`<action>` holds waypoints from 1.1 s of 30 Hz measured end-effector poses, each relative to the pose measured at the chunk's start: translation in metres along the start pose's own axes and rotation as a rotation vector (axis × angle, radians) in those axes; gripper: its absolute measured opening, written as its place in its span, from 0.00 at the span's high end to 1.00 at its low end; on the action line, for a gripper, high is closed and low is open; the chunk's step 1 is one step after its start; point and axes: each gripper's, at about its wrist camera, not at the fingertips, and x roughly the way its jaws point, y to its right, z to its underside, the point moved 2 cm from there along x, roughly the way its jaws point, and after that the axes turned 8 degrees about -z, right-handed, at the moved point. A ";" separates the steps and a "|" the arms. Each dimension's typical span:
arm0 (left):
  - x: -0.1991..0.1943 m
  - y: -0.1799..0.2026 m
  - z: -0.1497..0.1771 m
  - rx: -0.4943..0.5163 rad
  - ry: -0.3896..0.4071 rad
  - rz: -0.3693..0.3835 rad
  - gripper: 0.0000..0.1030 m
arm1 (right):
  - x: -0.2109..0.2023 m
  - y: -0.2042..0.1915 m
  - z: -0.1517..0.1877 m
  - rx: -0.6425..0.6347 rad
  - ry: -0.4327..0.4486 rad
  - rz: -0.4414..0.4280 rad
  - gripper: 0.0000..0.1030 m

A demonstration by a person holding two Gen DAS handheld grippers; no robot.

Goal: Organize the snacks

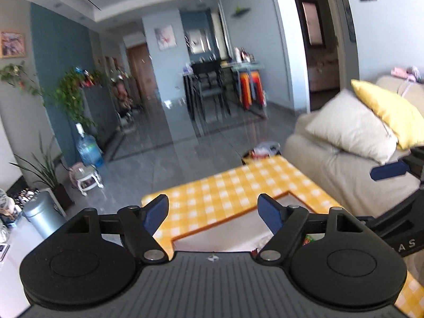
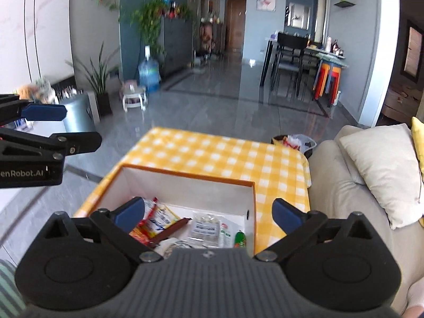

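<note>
Snacks (image 2: 182,228) lie in box (image 2: 185,182) on checked table; left gripper (image 1: 213,213) and right gripper (image 2: 209,212) spread wide, empty.

Left tongs (image 1: 213,216): jaws wide apart, nothing between them, lower centre of frame. Right tongs (image 2: 209,214): jaws wide apart, empty, lower centre, tilted downward.

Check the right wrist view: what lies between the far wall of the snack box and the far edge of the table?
Only bare yellow checked tablecloth lies between the box and the table's far edge, in the right wrist view.
</note>
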 end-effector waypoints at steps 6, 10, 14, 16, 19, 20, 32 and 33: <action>-0.039 0.002 0.010 -0.009 0.063 -0.055 0.08 | -0.054 -0.018 0.023 0.026 0.114 0.007 0.04; -0.060 0.001 0.024 -0.065 0.084 -0.061 0.03 | -0.079 -0.028 0.041 0.053 0.170 0.031 0.04; -0.063 -0.002 0.041 -0.128 0.050 -0.054 0.03 | -0.096 -0.039 0.058 0.044 0.202 0.089 0.04; -0.059 -0.003 0.054 -0.130 0.031 -0.050 0.03 | -0.102 -0.044 0.066 0.041 0.214 0.118 0.04; -0.053 -0.002 0.071 -0.124 -0.023 -0.084 0.03 | -0.106 -0.047 0.079 0.055 0.216 0.130 0.04; -0.050 0.000 0.076 -0.124 -0.037 -0.083 0.03 | -0.105 -0.047 0.083 0.060 0.213 0.132 0.04; -0.029 0.021 0.120 -0.091 -0.184 -0.092 0.03 | -0.059 -0.041 0.119 0.013 0.111 0.202 0.04; -0.027 0.023 0.123 -0.088 -0.195 -0.090 0.03 | -0.056 -0.039 0.121 0.017 0.101 0.195 0.04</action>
